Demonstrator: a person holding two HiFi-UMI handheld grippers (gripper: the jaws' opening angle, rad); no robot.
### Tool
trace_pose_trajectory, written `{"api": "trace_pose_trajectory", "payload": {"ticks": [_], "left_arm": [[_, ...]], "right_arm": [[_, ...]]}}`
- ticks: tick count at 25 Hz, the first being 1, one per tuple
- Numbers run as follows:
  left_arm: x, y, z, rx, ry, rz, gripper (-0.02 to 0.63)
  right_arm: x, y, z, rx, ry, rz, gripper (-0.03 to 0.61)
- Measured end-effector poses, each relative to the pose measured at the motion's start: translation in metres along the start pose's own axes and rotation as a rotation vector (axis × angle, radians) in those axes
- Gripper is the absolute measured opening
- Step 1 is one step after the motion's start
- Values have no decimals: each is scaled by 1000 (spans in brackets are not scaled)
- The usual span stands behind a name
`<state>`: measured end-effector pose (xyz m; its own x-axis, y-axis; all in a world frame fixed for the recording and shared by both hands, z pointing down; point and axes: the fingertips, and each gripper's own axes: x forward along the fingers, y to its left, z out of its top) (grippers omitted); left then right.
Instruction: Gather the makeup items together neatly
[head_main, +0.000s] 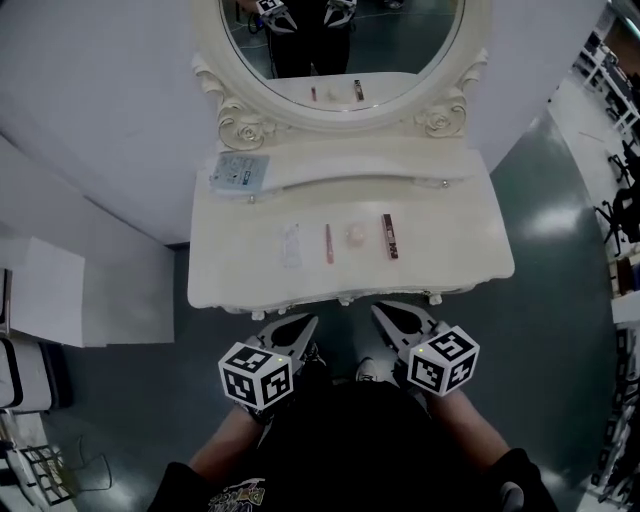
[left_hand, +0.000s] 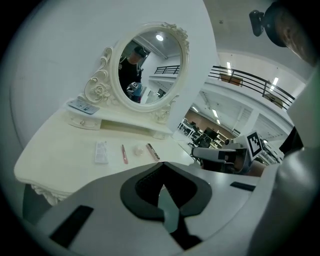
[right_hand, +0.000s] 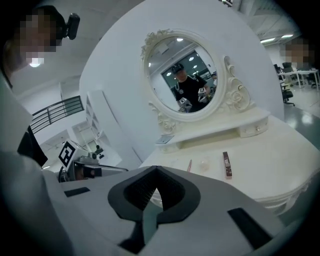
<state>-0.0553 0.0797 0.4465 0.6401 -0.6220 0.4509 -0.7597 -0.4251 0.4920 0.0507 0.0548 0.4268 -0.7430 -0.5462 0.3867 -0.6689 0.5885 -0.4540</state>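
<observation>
Both grippers are held low in front of the person, just off the front edge of the cream vanity table (head_main: 470, 270) and touching nothing on it. The left gripper (head_main: 305, 323) has its jaws pressed together with nothing between them, and so does the right gripper (head_main: 384, 312). The makeup items lie beyond the jaw tips in a loose row across the middle of the tabletop, each apart from the next. From the person's left they are a clear flat packet (head_main: 290, 245), a slim pink stick (head_main: 328, 243), a small pale round item (head_main: 354, 236) and a dark red tube (head_main: 389, 237). The packet and stick lie ahead of the left gripper, the round item and tube ahead of the right. A blue-and-white packet (head_main: 240, 172) rests on the raised shelf under the oval mirror (head_main: 340, 50), well apart from the row.
</observation>
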Motion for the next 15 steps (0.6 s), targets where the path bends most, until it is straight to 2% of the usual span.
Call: {"api": "trace_pose_trajectory", "payload": {"ticks": [8, 15], "left_arm": [[1, -53, -51, -21, 13, 39, 9], [4, -81, -87, -56, 28, 57, 9]], "right_arm": [[-31, 23, -54, -33, 115, 144, 29], [-54, 23, -77, -27, 147, 201, 29]]}}
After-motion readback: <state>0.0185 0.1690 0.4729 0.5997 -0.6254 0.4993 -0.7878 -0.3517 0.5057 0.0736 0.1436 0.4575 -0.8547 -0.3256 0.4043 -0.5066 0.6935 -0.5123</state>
